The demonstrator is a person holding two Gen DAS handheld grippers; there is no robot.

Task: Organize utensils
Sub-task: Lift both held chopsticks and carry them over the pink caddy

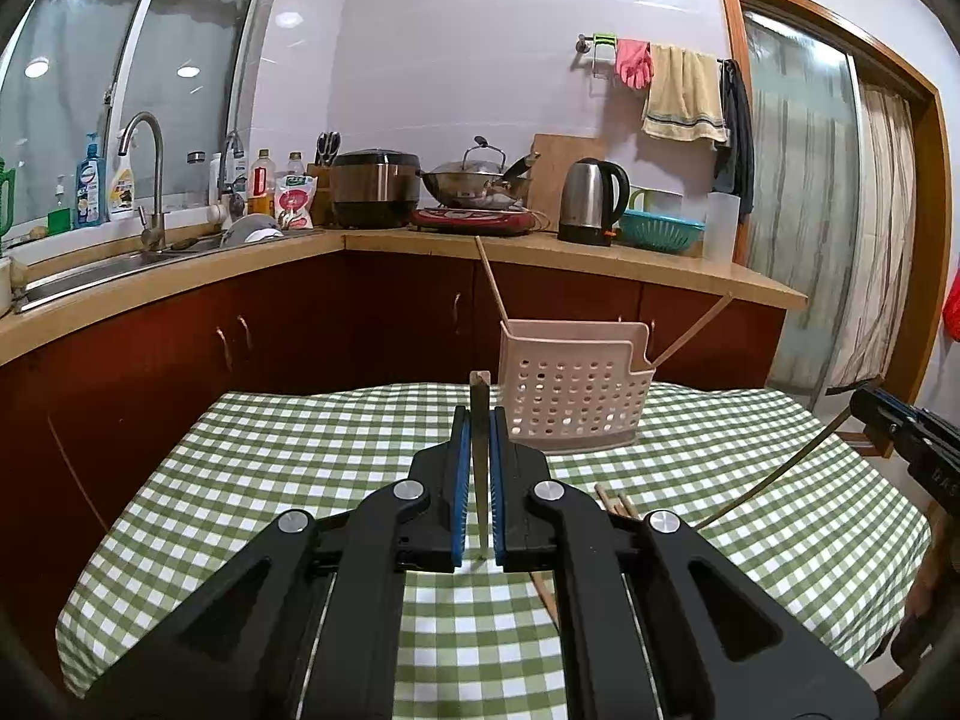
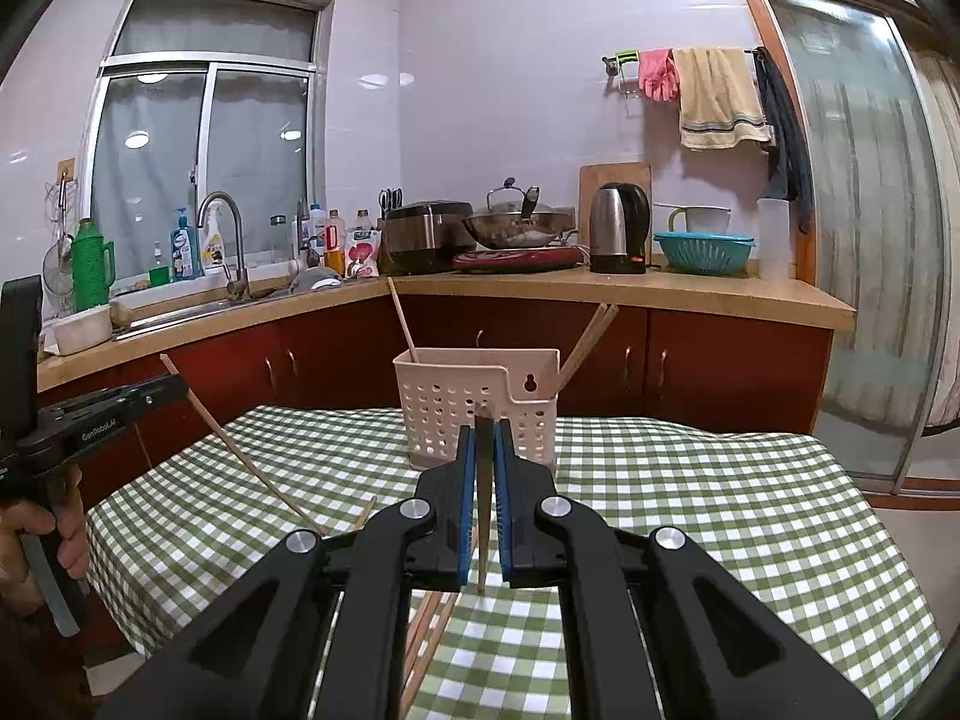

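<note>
**Q.** What does each tool carry?

**A.** The left gripper (image 1: 480,420) is clamped on a single chopstick (image 1: 479,450), seen nearly end-on between the blue pads (image 1: 461,474). The right gripper (image 2: 485,438) is likewise closed on its own chopstick (image 2: 483,480). Each stick's slant shows better in the other camera: the left one runs from upper left down to lower right, its lower tip just over the checked tablecloth (image 2: 690,510).

**Q.** Where do the sticks belong?

**A.** In the perforated utensil basket (image 2: 480,414), upright at the far side of the table. Several chopsticks already lean out of it, one to the left and the rest at the right corner.

**Q.** Which relation governs the coming move?

**A.** The basket lies ahead of both tools: almost straight ahead of the right gripper, ahead and slightly right of the left. The right gripper appears nearer. Its opening faces up, so each held stick would likely need lifting above the rim and tipping toward vertical before release.

**Q.** What is left over?

**A.** Loose chopsticks (image 2: 429,636) lie on the cloth beneath the right tool, long axes running roughly away from the camera.
</note>
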